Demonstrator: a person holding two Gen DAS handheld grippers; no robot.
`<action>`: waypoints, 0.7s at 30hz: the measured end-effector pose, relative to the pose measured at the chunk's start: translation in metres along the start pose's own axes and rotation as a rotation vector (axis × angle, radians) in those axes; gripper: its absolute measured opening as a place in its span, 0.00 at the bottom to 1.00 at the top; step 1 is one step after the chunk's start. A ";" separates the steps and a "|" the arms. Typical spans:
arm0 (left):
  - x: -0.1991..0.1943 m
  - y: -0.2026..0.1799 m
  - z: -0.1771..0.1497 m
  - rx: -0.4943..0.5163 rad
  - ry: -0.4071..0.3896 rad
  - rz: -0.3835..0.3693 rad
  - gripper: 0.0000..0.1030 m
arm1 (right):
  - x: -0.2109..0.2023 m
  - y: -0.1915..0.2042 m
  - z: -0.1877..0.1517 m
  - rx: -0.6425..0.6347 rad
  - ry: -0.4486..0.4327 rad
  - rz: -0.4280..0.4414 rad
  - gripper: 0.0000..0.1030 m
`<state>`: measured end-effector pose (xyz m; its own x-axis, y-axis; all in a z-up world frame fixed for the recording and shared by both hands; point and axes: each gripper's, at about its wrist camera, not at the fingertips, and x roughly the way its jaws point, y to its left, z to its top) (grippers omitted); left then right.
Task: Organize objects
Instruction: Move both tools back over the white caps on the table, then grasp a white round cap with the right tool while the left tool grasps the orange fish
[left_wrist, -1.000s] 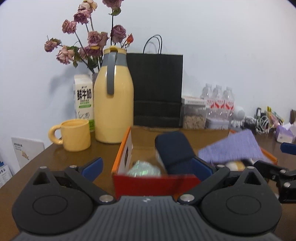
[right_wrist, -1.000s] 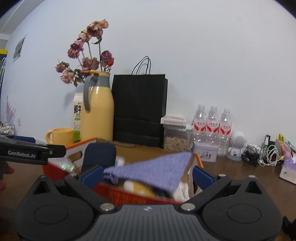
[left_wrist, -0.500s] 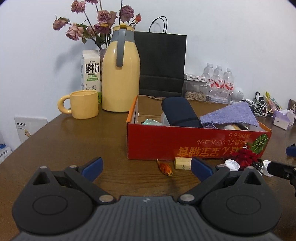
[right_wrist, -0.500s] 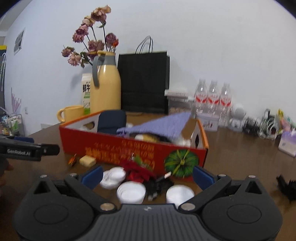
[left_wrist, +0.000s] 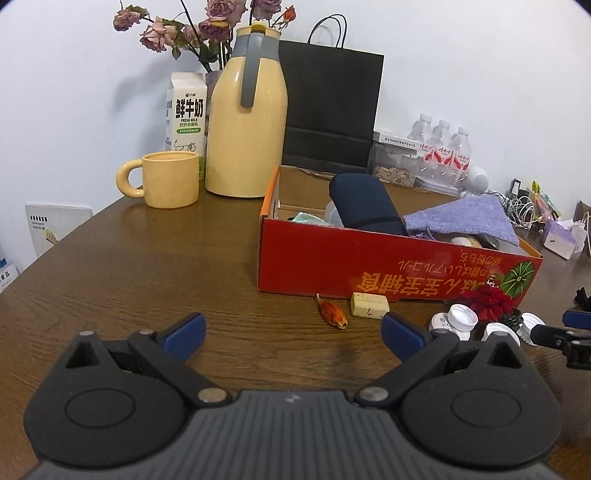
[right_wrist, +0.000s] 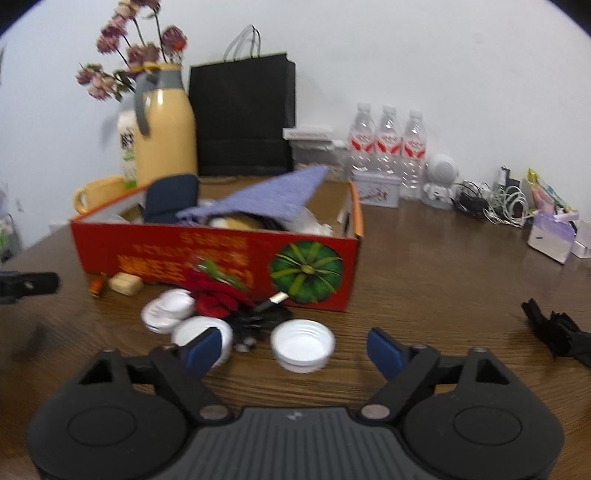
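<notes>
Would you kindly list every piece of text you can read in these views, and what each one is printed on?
"鲜牛奶" and "FRESH MILK": white milk carton.
Yellow upside-down characters on the red cardboard box: not reliably readable.
Red labels on the three clear water bottles: too small.
White booklet against the wall: too small.

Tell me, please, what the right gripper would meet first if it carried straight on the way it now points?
Most likely the white cap lying open side up on the table, just ahead of the right gripper, whose jaws have just been closing without touching it. Beyond stands the red box. Depth is uncertain.
</notes>
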<state>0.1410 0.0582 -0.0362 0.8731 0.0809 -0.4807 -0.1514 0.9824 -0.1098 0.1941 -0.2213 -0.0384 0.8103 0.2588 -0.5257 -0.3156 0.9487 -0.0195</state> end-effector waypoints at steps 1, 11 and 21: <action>0.001 0.000 0.000 0.000 0.004 0.000 1.00 | 0.005 -0.002 0.001 -0.002 0.017 0.002 0.70; 0.003 0.000 -0.001 -0.004 0.028 0.004 1.00 | 0.027 0.008 0.008 -0.069 0.079 0.083 0.38; 0.007 0.001 0.000 -0.008 0.051 0.017 1.00 | 0.004 0.013 0.007 -0.077 -0.053 0.045 0.38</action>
<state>0.1469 0.0593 -0.0400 0.8454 0.0890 -0.5266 -0.1703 0.9795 -0.1079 0.1968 -0.2066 -0.0344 0.8186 0.3121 -0.4822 -0.3879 0.9195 -0.0634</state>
